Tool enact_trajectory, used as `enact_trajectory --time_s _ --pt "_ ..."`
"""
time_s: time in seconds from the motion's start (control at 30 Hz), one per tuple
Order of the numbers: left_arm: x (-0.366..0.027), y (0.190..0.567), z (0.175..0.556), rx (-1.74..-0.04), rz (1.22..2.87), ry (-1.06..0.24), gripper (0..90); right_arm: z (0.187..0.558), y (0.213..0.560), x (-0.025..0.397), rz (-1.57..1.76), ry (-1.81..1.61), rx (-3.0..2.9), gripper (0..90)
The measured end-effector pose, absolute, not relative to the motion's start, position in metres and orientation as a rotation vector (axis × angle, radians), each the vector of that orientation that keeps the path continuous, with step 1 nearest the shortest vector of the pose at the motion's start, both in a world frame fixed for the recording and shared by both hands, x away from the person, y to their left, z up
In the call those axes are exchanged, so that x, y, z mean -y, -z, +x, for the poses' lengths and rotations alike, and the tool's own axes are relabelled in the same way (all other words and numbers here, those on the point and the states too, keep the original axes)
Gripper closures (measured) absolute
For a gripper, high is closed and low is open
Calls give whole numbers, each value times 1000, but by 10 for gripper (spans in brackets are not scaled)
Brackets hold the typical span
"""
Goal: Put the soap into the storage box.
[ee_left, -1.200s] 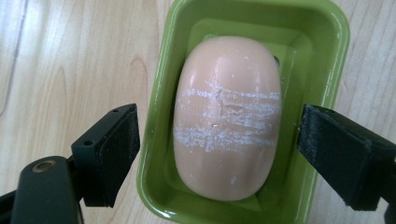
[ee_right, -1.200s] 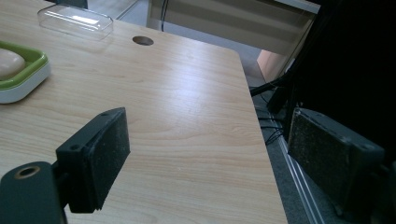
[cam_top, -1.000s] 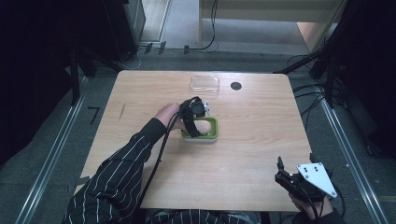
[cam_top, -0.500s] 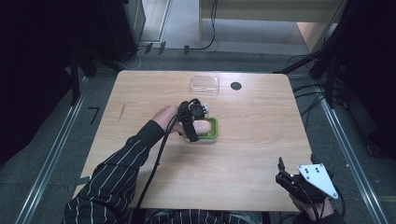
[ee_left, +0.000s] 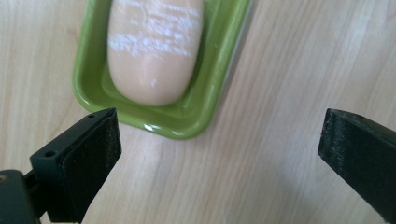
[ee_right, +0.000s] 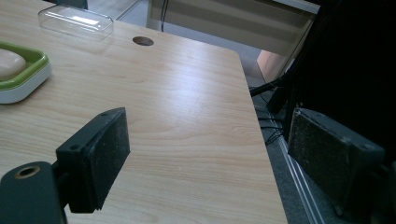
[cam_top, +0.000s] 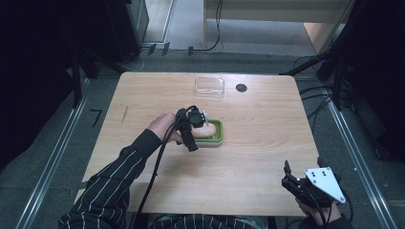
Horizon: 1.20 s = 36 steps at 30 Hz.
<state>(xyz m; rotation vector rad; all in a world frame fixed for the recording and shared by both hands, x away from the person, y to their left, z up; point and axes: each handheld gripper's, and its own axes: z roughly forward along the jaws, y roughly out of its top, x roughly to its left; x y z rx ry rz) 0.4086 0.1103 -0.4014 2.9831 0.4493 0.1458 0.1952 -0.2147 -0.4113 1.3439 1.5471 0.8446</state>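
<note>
A green soap dish point(cam_top: 218, 135) on a white base sits mid-table and holds a peach soap bar point(cam_top: 207, 130). My left gripper point(cam_top: 193, 132) hovers over the dish's left end, held by a hand in a striped sleeve. In the left gripper view its jaws stand wide open point(ee_left: 219, 151) just short of the dish rim point(ee_left: 187, 127), with the soap point(ee_left: 152, 51) beyond and nothing between them. My right gripper point(cam_top: 289, 179) rests at the table's near right corner, open point(ee_right: 215, 158) and empty. From there the dish point(ee_right: 25, 74) lies far to the left.
A clear plastic lid point(cam_top: 209, 86) lies near the far edge, seen again as the lid point(ee_right: 77, 21) in the right gripper view. A round cable hole point(cam_top: 241, 88) is beside it. Bare wood stretches between dish and right gripper. Cables run along the floor to the right.
My left gripper has drawn back a little toward the near side of the dish, uncovering the soap. The right gripper has stayed put.
</note>
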Motion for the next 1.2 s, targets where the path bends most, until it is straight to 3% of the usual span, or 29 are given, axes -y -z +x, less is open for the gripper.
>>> enact_trajectory --time_s 0.43,1.2 --pt "-120 412 384 -452 3019 -108 0 195 411 215 1343 -849 -1543 135" --pt "-148 421 350 -566 2968 -152 0 194 411 215 1341 -854 -1538 136"
